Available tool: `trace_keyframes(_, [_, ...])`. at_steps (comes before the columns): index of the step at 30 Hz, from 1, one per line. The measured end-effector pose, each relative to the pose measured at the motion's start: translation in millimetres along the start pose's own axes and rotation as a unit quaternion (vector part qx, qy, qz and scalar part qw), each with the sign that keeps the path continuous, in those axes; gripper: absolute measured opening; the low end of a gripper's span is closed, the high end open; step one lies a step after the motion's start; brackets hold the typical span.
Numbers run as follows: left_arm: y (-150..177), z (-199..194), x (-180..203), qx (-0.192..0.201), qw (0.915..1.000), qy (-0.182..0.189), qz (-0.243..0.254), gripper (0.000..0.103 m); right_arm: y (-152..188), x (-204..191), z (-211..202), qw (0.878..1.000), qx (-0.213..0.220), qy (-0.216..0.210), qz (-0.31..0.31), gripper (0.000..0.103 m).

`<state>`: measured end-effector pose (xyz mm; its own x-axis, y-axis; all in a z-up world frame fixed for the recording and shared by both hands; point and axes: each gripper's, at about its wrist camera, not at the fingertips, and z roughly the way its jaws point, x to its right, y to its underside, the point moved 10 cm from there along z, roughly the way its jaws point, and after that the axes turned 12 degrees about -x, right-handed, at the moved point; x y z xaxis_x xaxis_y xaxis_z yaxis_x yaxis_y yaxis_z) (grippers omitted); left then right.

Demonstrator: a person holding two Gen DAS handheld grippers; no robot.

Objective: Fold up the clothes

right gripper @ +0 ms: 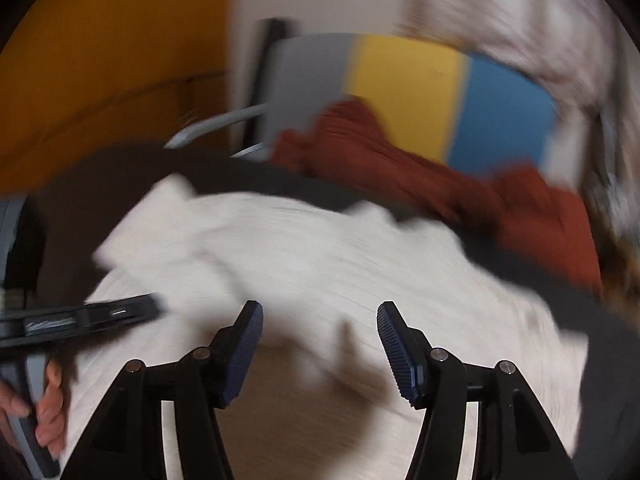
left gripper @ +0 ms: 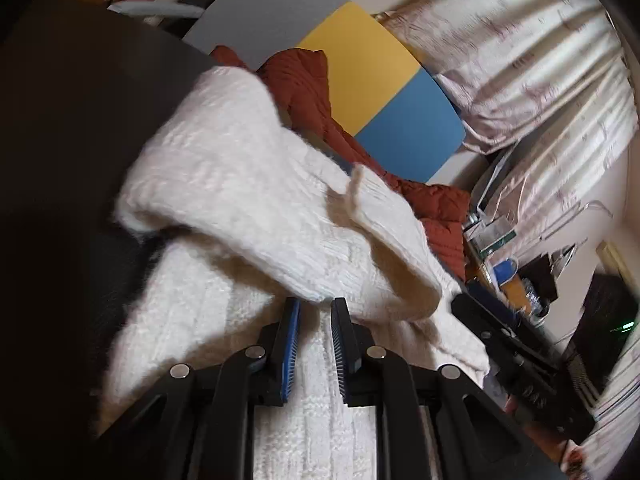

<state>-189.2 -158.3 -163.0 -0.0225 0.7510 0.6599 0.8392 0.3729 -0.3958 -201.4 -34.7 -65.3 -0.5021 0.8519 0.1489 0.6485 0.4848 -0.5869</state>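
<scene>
A white knit sweater lies on a dark table, partly folded over itself. My left gripper is nearly closed, its blue pads pinching a fold of the sweater. In the right wrist view the sweater spreads below my right gripper, which is open and empty just above it. The left gripper's body shows at the left of that view. A rust-red knit garment lies behind the sweater; it also shows in the right wrist view.
A chair with grey, yellow and blue panels stands behind the table. Pale patterned curtains hang at the right. A cluttered shelf is at the right. An orange wall is at the left.
</scene>
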Motion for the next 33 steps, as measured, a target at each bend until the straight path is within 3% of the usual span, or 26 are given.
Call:
trace_keyframes(3, [0, 0, -2, 0.002, 0.9999, 0.013, -0.011, 0.016, -12, -28, 29, 0.996, -0.047, 0.048, -0.063, 0.061])
trace_keyframes(5, [0, -3, -4, 0.003, 0.9997, 0.018, -0.014, 0.016, -15, -24, 50, 0.994, -0.077, 0.056, -0.06, 0.057])
trace_keyframes(6, [0, -4, -4, 0.003, 0.9997, 0.021, -0.015, 0.016, -16, -22, 60, 0.992, -0.092, 0.06, -0.058, 0.037])
trace_keyframes(7, [-1, -5, -5, 0.004, 0.9996, 0.023, -0.017, 0.016, -19, -15, 63, 0.993, -0.094, 0.051, -0.04, 0.01])
trace_keyframes(8, [-1, -6, -6, 0.004, 0.9995, 0.026, -0.019, 0.016, -25, -4, 58, 0.995, -0.088, 0.045, -0.011, 0.007])
trace_keyframes(11, [-1, -9, -7, 0.003, 0.9993, 0.029, -0.022, 0.016, -43, 39, 26, 0.994, -0.019, 0.001, 0.106, 0.007])
trace_keyframes(14, [-1, -8, -6, -0.002, 0.9995, 0.021, -0.022, 0.016, -36, 84, 12, 0.977, 0.013, -0.028, 0.211, 0.007])
trace_keyframes(18, [-10, -4, 5, -0.017, 0.9994, -0.03, -0.002, 0.019, 5, 106, 43, 0.958, -0.017, -0.084, 0.274, 0.007])
trace_keyframes(22, [-39, 8, 13, -0.023, 0.9977, -0.063, 0.007, 0.02, 27, 113, 55, 0.93, -0.01, -0.141, 0.338, 0.007])
trace_keyframes(24, [-57, 8, -1, -0.017, 0.996, -0.086, -0.017, 0.02, 27, 109, 52, 0.931, -0.006, -0.144, 0.335, 0.007])
trace_keyframes(26, [-71, -10, -26, 0.028, 0.9933, -0.094, -0.062, 0.019, 22, 111, 43, 0.937, 0.011, -0.134, 0.323, 0.007])
trace_keyframes(28, [-68, -24, -43, 0.064, 0.9915, -0.069, -0.091, 0.018, 16, 115, 27, 0.942, 0.041, -0.119, 0.311, 0.007])
trace_keyframes(30, [-61, -26, -42, 0.07, 0.9928, -0.05, -0.083, 0.017, 17, 120, 12, 0.94, 0.066, -0.111, 0.314, 0.007])
trace_keyframes(33, [-58, -26, -37, 0.07, 0.9934, -0.057, -0.071, 0.018, 36, 115, 35, 0.945, 0.014, -0.098, 0.311, 0.007])
